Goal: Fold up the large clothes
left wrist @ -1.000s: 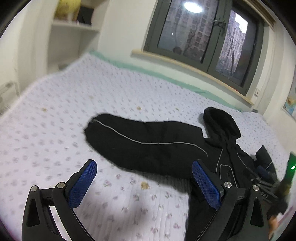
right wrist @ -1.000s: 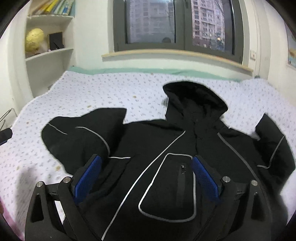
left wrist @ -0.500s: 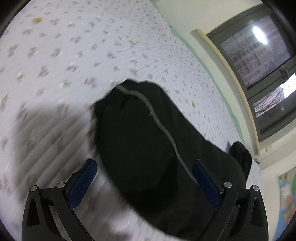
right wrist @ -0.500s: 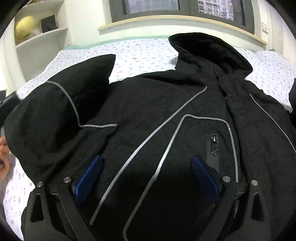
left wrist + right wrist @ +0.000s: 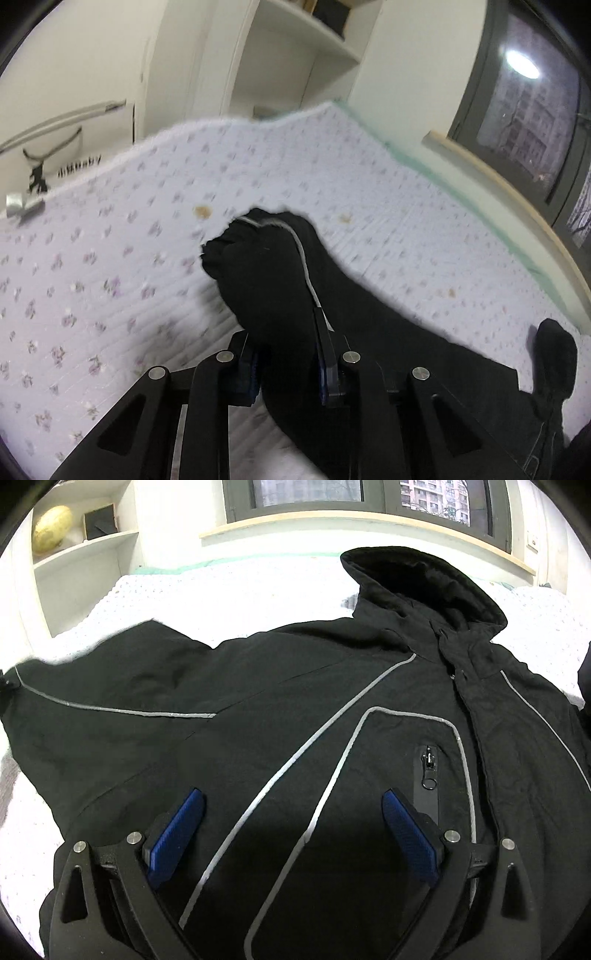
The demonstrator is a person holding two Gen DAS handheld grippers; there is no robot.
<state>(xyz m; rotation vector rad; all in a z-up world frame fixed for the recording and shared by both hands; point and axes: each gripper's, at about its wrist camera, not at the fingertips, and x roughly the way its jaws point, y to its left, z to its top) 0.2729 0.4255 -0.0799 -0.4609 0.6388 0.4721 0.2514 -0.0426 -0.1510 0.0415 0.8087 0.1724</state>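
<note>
Two grippers share the work on the black hooded jacket with grey piping (image 5: 332,709), which lies front-up on the lilac floral quilted bed (image 5: 110,258). The left gripper (image 5: 288,373) is clenched on the sleeve (image 5: 266,266) near its cuff, apparently to carry it across the body. The right gripper (image 5: 295,827) hovers with fingers (image 5: 410,834) spread wide over the chest, probably ready to pin the fold.

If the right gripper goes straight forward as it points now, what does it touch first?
Most likely the black jacket: its chest panel fills the view ahead of the open right gripper. Depth is unclear, so I cannot tell how near it is.
</note>
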